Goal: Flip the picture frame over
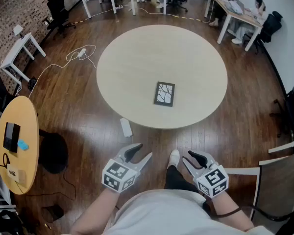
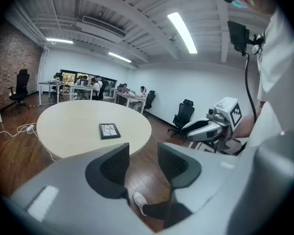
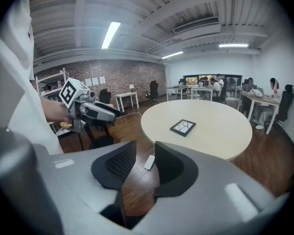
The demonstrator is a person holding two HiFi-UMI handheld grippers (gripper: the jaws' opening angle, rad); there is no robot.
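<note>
A small black picture frame (image 1: 164, 93) with a white cracked-pattern picture facing up lies flat near the front of a round beige table (image 1: 137, 62). Both grippers hang over the wooden floor, short of the table's front edge and well away from the frame. My left gripper (image 1: 141, 152) is open with nothing between its jaws; its own view shows the frame (image 2: 109, 130) far ahead on the table (image 2: 68, 126). My right gripper (image 1: 189, 158) is open and empty too, and sees the frame (image 3: 183, 127) ahead to its right.
A white power strip (image 1: 126, 127) lies on the floor by the table's front edge. A small wooden side table (image 1: 24, 131) stands at the left, a chair (image 1: 279, 175) at the right. Desks with seated people (image 1: 235, 6) line the back. My white shoe (image 1: 173, 158) shows between the grippers.
</note>
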